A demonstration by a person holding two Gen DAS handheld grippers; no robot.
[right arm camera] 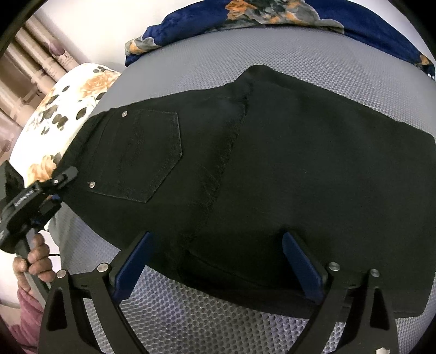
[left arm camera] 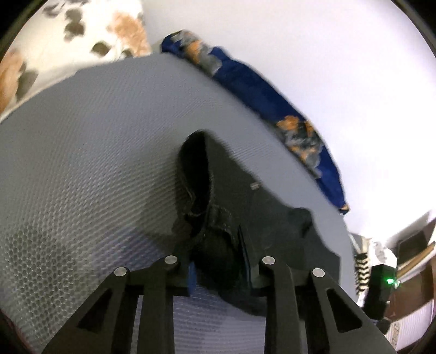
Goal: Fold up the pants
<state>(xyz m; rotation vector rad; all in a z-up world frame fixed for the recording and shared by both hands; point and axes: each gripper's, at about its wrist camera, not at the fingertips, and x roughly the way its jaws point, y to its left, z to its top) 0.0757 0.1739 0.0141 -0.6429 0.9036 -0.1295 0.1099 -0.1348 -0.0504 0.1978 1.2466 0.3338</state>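
Observation:
Black pants point(right arm camera: 272, 163) lie folded on a grey mesh-textured mattress point(right arm camera: 190, 70), back pocket point(right arm camera: 141, 155) facing up. My right gripper point(right arm camera: 218, 256) is open, its blue-padded fingers point(right arm camera: 299, 261) spread over the near edge of the pants, holding nothing. My left gripper point(left arm camera: 218, 269) has its jaws closed in on the waistband end of the pants point(left arm camera: 218, 207), with black cloth bunched between them. The left gripper also shows in the right wrist view point(right arm camera: 65, 177) at the left end of the pants, held by a hand point(right arm camera: 35, 261).
A blue floral blanket point(right arm camera: 245, 16) lies bunched along the far edge of the mattress, also in the left wrist view point(left arm camera: 245, 81). A white floral pillow point(right arm camera: 62, 109) lies at the left end. A white wall point(left arm camera: 327, 54) stands behind. Furniture and a device with a green light point(left arm camera: 391, 280) stand off the bed.

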